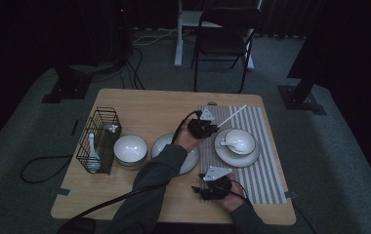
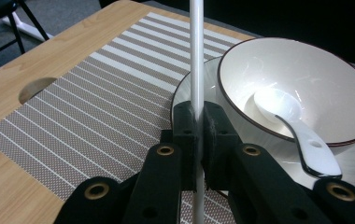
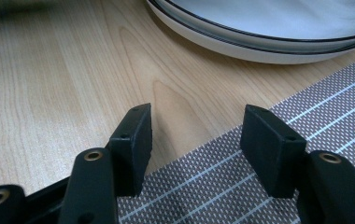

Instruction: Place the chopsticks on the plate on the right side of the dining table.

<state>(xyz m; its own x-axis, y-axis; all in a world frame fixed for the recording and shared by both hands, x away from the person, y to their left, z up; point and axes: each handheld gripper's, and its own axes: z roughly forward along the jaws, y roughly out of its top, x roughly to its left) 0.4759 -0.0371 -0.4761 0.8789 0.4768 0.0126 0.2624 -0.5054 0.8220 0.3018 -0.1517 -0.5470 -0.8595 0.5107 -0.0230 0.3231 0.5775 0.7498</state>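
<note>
The white chopstick ran straight up the centre of the left gripper view, its long axis rising from the clamped jaws to the top edge; in the high view it slanted from the left gripper toward the upper right over the striped placemat. The left gripper pinched it tight between its pads. Just right of it sat a white bowl holding a spoon, on a plate. Lower in the high view the right gripper rested with jaws spread and nothing between them, at the placemat's edge on the wooden table.
</note>
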